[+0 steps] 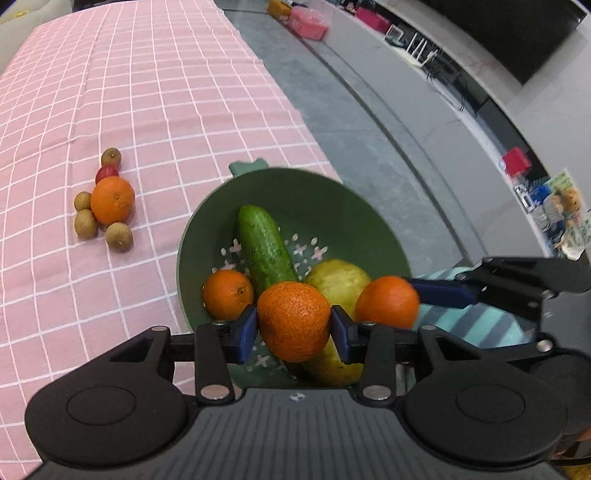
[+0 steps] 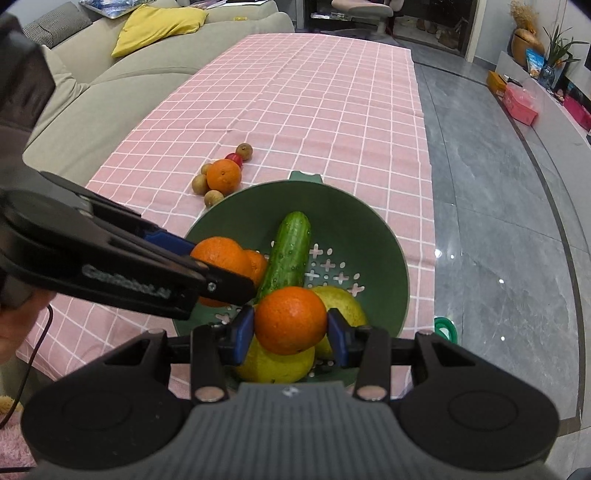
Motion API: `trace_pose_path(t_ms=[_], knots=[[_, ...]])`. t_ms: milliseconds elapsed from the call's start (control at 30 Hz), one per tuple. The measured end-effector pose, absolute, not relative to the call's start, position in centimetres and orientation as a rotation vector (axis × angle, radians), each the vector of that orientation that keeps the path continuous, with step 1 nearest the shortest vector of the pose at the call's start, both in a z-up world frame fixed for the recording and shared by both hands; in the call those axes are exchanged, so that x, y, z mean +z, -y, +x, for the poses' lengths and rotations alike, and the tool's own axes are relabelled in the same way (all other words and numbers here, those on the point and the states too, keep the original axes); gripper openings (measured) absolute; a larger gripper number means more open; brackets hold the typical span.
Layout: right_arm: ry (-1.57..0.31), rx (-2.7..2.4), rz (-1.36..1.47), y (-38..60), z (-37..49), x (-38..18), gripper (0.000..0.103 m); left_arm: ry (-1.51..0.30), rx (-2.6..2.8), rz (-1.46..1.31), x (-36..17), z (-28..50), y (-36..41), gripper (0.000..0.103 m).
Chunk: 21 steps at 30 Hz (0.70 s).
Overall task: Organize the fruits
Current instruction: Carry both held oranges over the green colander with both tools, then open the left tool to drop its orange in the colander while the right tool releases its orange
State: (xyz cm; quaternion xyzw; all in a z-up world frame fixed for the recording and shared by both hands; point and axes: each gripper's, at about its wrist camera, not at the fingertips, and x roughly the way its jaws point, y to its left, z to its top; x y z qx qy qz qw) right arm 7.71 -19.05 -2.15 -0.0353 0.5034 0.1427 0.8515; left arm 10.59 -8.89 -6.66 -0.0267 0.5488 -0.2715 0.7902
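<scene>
1. Fruits sorted across two places: some inside a round dark green plastic colander (image 1: 207,236) with cross-shaped holes, others loose on the pink checked tablecloth (image 1: 147,92).
2. Left gripper (image 1: 293,323) pinching a round, rough-skinned orange tangerine (image 1: 293,321) between its blue pads, above the near side of the colander.
3. Right gripper (image 2: 290,321) clamped on a second smooth orange (image 2: 290,319), likewise held over the colander's near edge, just beside the left gripper's load.
4. Inside the colander: a long bumpy green cucumber (image 1: 266,249) lying lengthwise, a yellow-green pear (image 1: 338,280) next to it and partly under the held fruit, and a small orange (image 1: 227,293) at the left wall.
5. Seen from the right wrist, a second yellow fruit (image 2: 273,363) directly beneath the held orange; kind unclear.
6. On the cloth, well apart from the colander's left side: a loose orange (image 1: 112,199) ringed closely by four small brown longan-like fruits (image 1: 85,223), with a small red fruit (image 1: 107,172) tucked behind it.
7. Beige sofa (image 2: 110,74) with a yellow cushion (image 2: 159,27) beyond the cloth's far left edge; grey tiled floor (image 2: 498,221) to the right.
</scene>
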Motion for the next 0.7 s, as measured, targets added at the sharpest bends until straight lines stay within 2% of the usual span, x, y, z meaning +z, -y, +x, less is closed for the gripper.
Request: trace_pose_path(t_ms=[500, 700], knots=[[-1.072, 0.27, -0.068, 19.7, 7.8, -2.4, 0.04, -1.238, -0.529, -0.058, -8.3, 11.3, 8.3, 0.053], [-1.064, 0.272, -0.069, 19.5, 7.8, -2.2, 0.04, -1.237, -0.549, -0.116, -7.9, 11.4, 7.7, 0.066]])
